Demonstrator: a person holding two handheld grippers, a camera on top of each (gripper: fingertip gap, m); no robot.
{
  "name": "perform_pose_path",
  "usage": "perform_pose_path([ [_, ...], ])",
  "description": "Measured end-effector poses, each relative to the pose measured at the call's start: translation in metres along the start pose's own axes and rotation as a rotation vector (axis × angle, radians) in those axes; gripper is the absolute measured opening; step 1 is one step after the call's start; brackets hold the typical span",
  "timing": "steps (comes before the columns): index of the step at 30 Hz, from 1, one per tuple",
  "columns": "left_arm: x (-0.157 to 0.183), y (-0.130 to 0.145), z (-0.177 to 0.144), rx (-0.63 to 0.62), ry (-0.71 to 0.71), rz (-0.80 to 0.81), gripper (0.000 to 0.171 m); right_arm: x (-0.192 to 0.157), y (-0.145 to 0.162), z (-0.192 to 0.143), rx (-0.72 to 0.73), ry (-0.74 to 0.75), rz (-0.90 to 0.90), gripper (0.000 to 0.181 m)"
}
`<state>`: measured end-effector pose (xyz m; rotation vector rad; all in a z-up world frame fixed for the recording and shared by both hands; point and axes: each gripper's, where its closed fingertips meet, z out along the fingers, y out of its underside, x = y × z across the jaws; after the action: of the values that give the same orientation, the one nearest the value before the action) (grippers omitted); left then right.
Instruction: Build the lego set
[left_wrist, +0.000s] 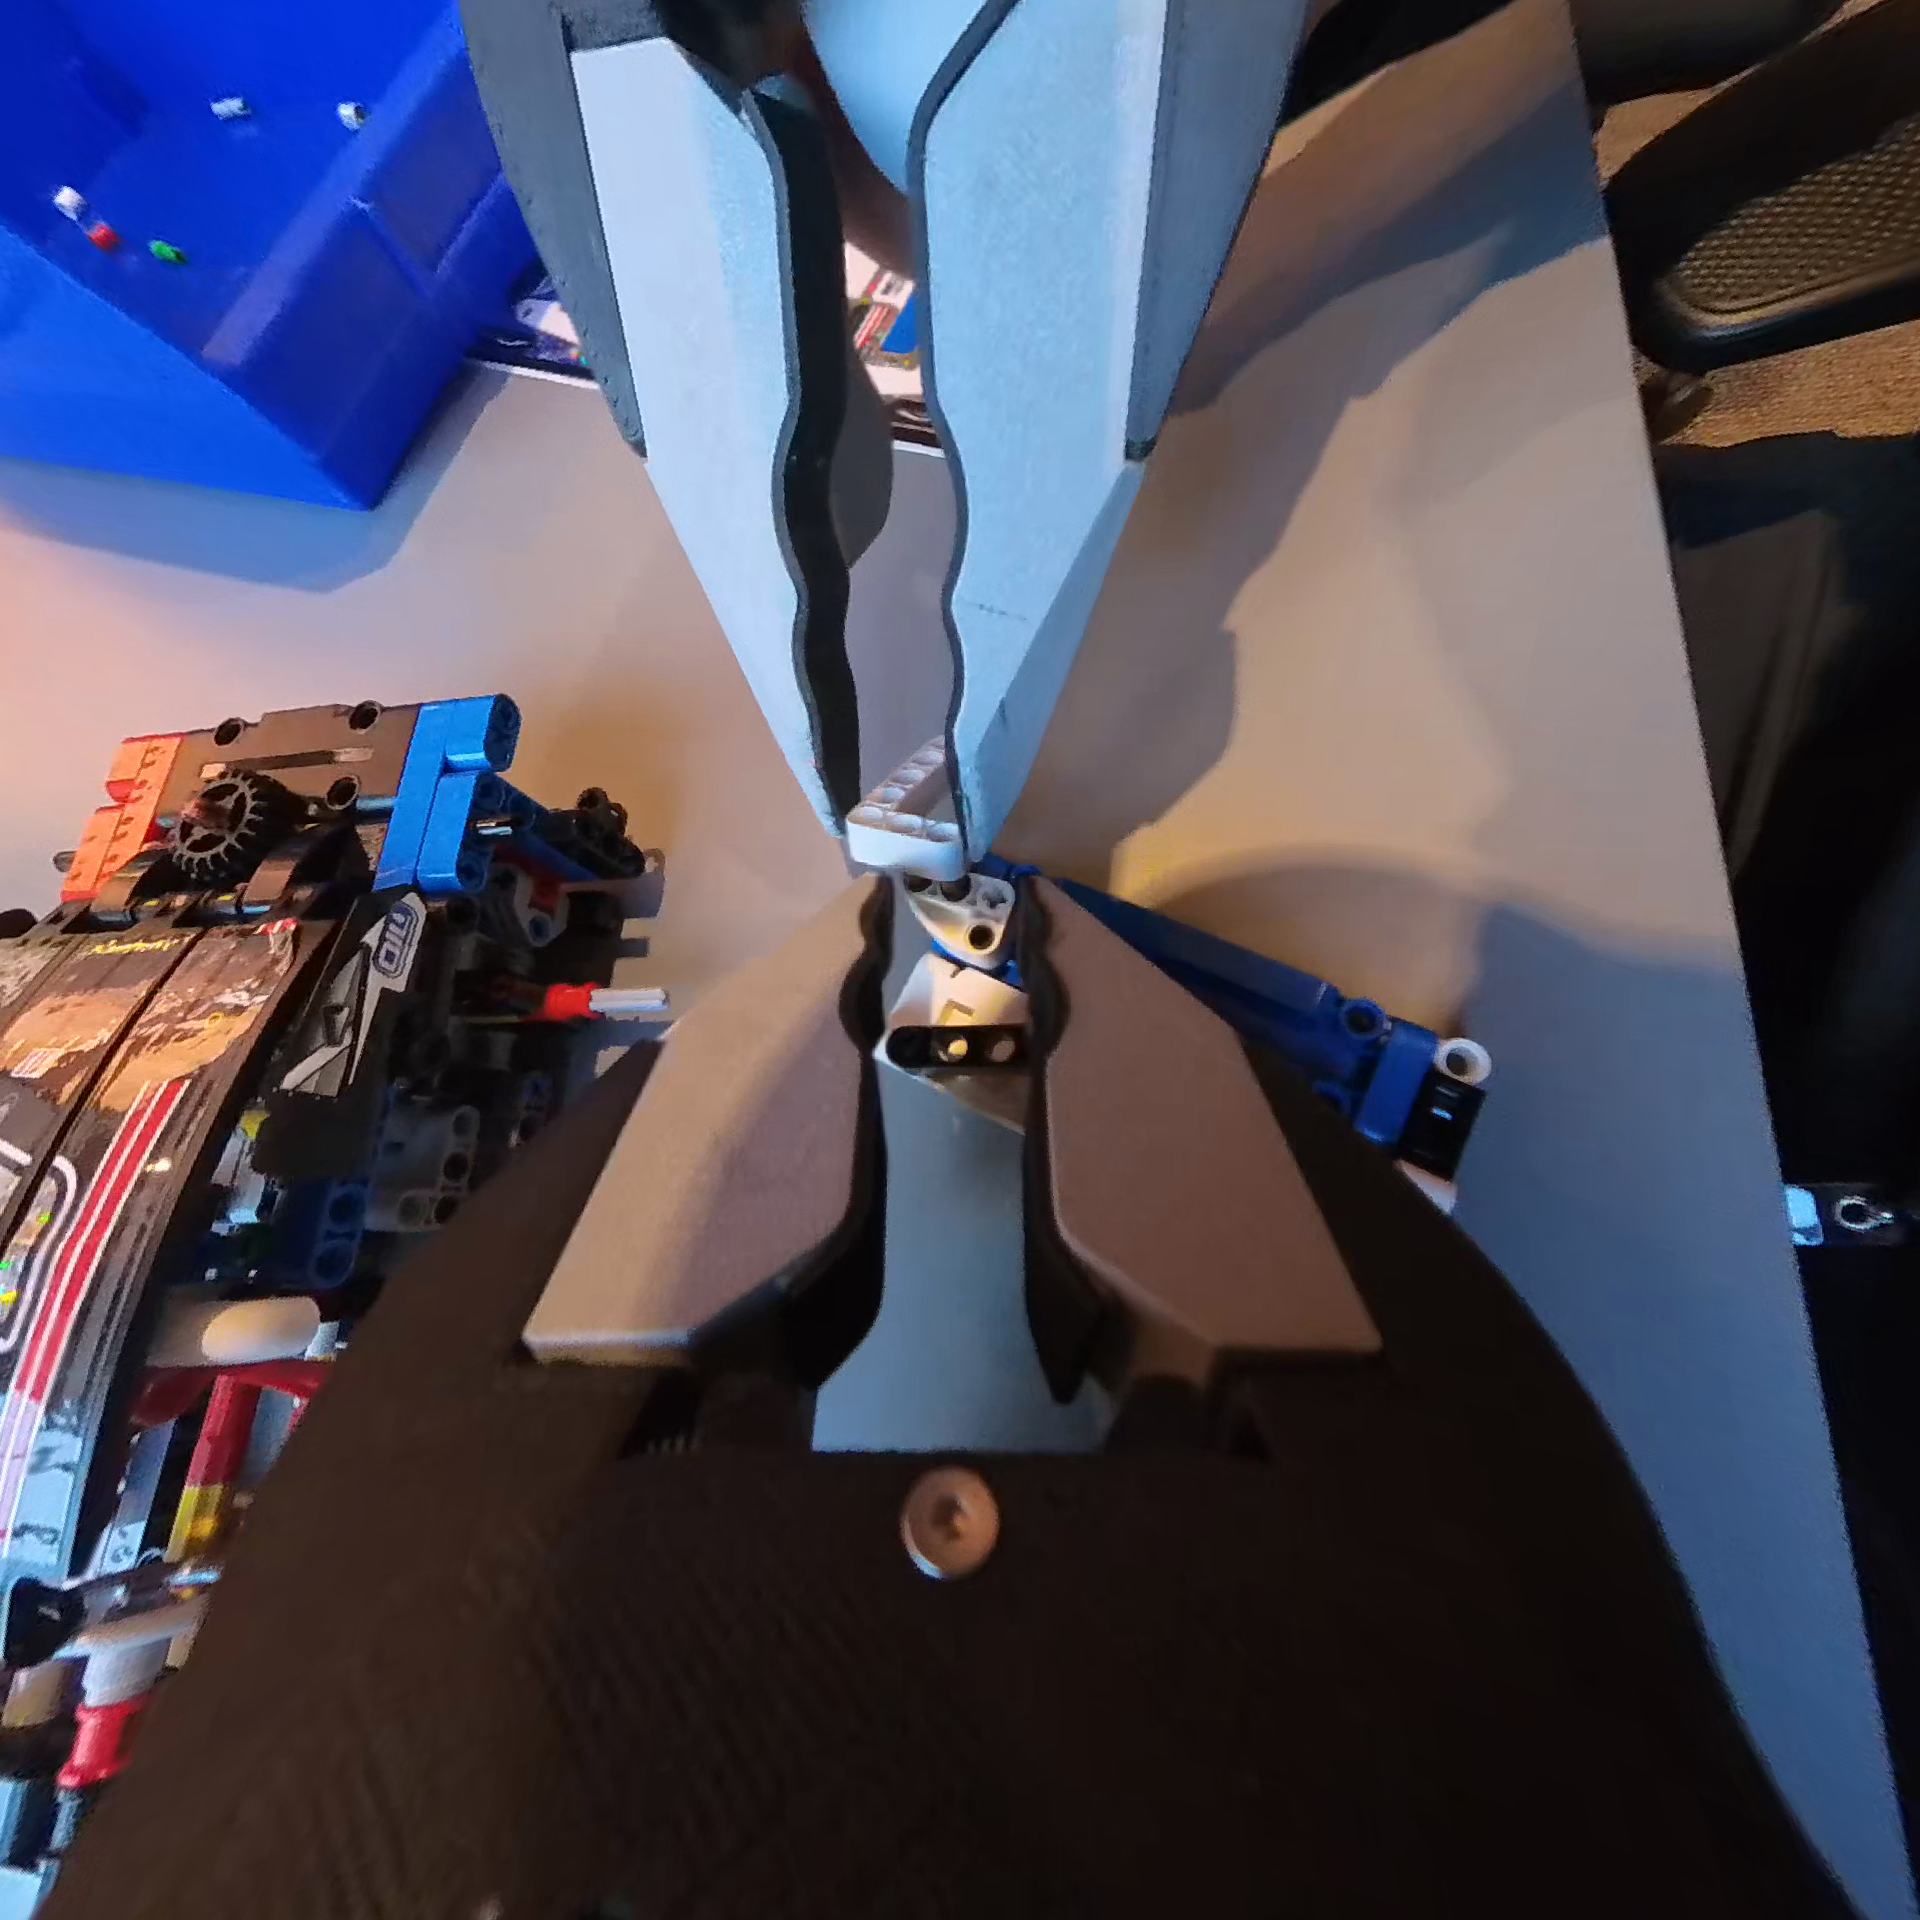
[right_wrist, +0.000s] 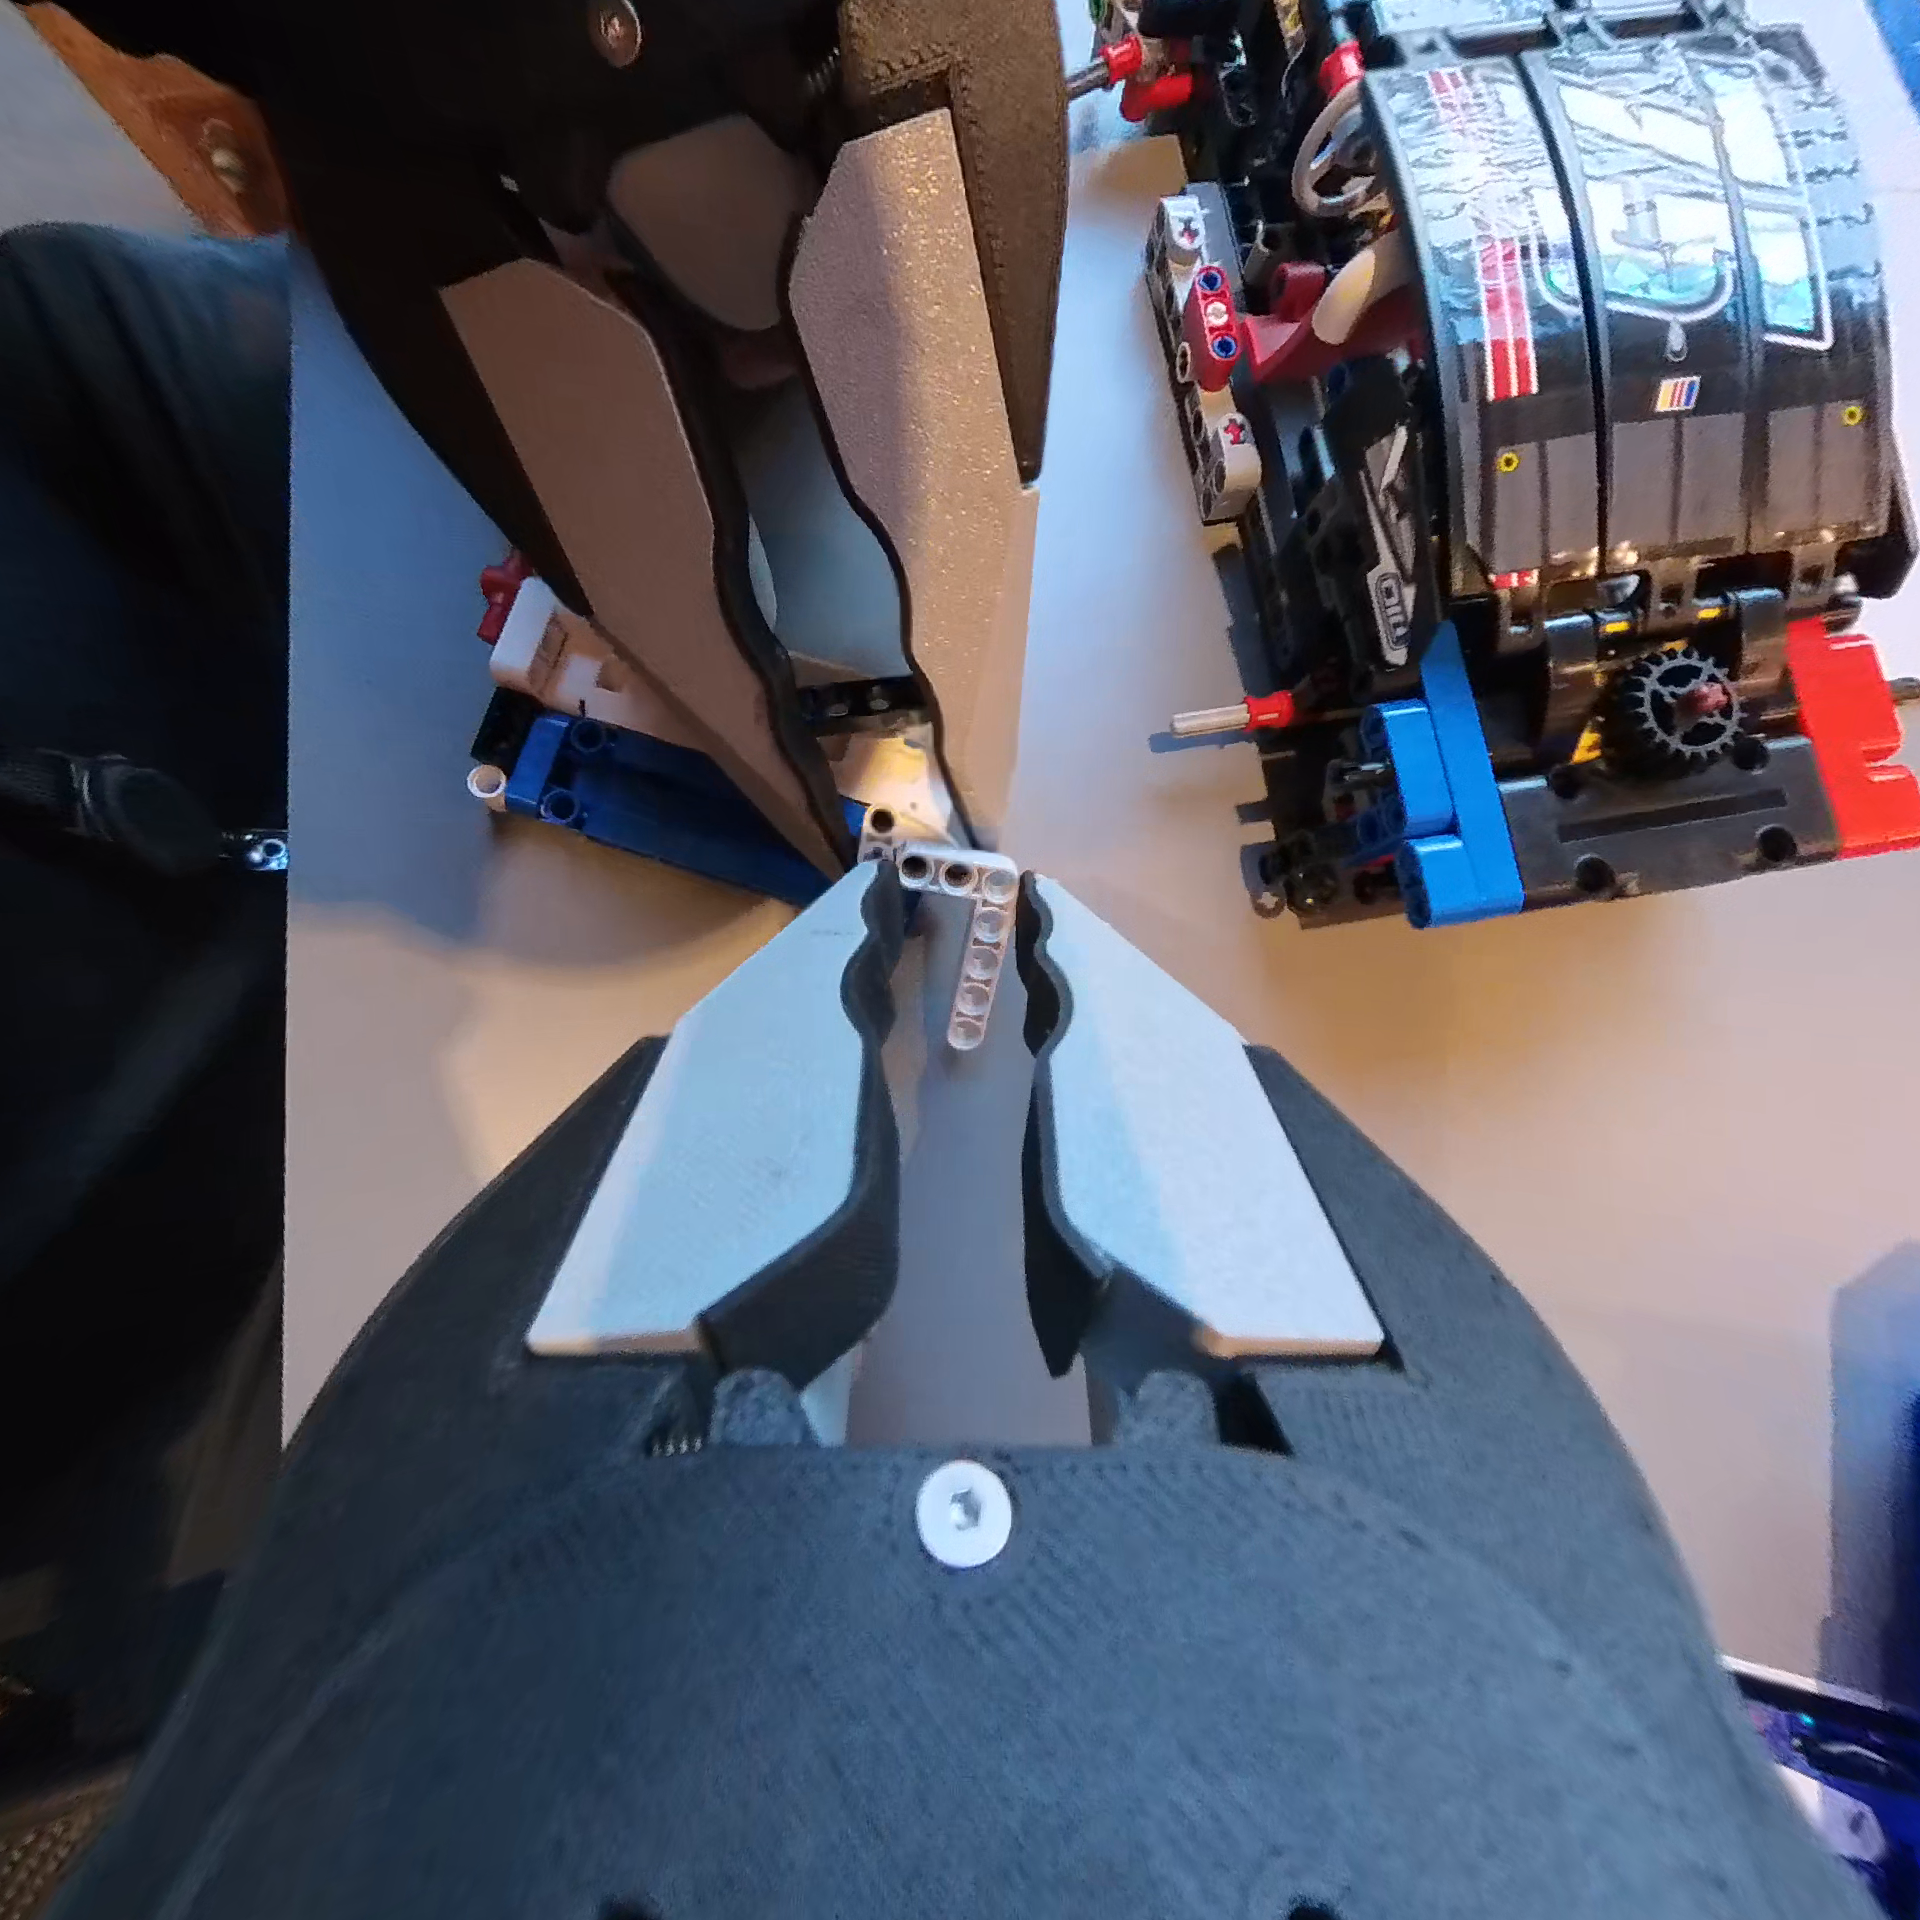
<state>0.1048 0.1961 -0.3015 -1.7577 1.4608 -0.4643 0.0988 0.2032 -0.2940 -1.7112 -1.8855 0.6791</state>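
Observation:
My left gripper (left_wrist: 956, 914) is shut on a small sub-assembly (left_wrist: 951, 1023) of white, black and blue parts; its blue arm (left_wrist: 1351, 1029) sticks out to the right on the table. My right gripper (right_wrist: 956, 883) is shut on a white L-shaped beam (right_wrist: 977, 935). In the left wrist view the right gripper (left_wrist: 904, 821) comes from above and holds the beam (left_wrist: 902, 826) tip to tip against the sub-assembly's top. In the right wrist view the left gripper (right_wrist: 904, 831) comes from above, over the sub-assembly (right_wrist: 623, 769). Whether beam and sub-assembly are joined is hidden.
The large black, blue and red lego car (left_wrist: 260, 987) stands beside the grippers; it also shows in the right wrist view (right_wrist: 1610, 468). A blue parts bin (left_wrist: 208, 260) holds small pieces at the back. The table edge (left_wrist: 1662, 623) is close, with a dark chair (left_wrist: 1766, 208) beyond. My left and right fingertips are right by each other.

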Motion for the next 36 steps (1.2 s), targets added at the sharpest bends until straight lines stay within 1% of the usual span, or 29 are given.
perform_pose_path([
  [3, -0.0019, 0.0013, -0.0021, -0.004, -0.012, -0.007, 0.022, 0.0034, -0.0007, -0.0019, -0.03, -0.008, 0.006, 0.019],
  [5, -0.0002, 0.0062, -0.002, -0.024, -0.004, -0.007, 0.017, 0.0044, -0.0003, -0.0031, -0.046, -0.025, 0.019, 0.02],
  [8, 0.0008, 0.007, 0.0004, -0.039, -0.002, -0.005, 0.017, 0.0023, -0.0001, -0.0022, -0.081, -0.068, 0.047, 0.019],
  [13, -0.0004, 0.0067, 0.0017, -0.042, -0.007, -0.022, 0.016, 0.0029, 0.0009, -0.0016, -0.188, -0.061, 0.042, 0.019],
  [18, 0.0, 0.0059, 0.0026, -0.044, -0.029, -0.004, 0.017, 0.0027, 0.0008, -0.0028, -0.288, -0.07, 0.01, 0.019],
  [21, 0.0001, 0.0058, 0.0024, -0.043, -0.035, 0.001, 0.016, -0.0009, -0.0035, -0.0039, -0.29, -0.1, 0.022, 0.019],
  [23, 0.0002, 0.0057, 0.0025, -0.044, -0.037, 0.002, 0.016, 0.0054, 0.0016, -0.0036, -0.329, -0.058, 0.008, 0.02],
  [24, 0.0002, 0.0055, 0.0025, -0.042, -0.039, 0.002, 0.016, 0.0061, 0.0009, -0.0037, -0.325, -0.055, 0.007, 0.019],
  [30, 0.0005, 0.0056, 0.0025, -0.043, -0.039, 0.006, 0.016, 0.0027, 0.0026, -0.0029, -0.324, -0.075, 0.007, 0.019],
  [36, 0.0006, 0.0059, 0.0026, -0.045, -0.039, 0.007, 0.016, 0.0028, 0.0031, -0.0023, -0.352, -0.096, -0.043, 0.019],
])
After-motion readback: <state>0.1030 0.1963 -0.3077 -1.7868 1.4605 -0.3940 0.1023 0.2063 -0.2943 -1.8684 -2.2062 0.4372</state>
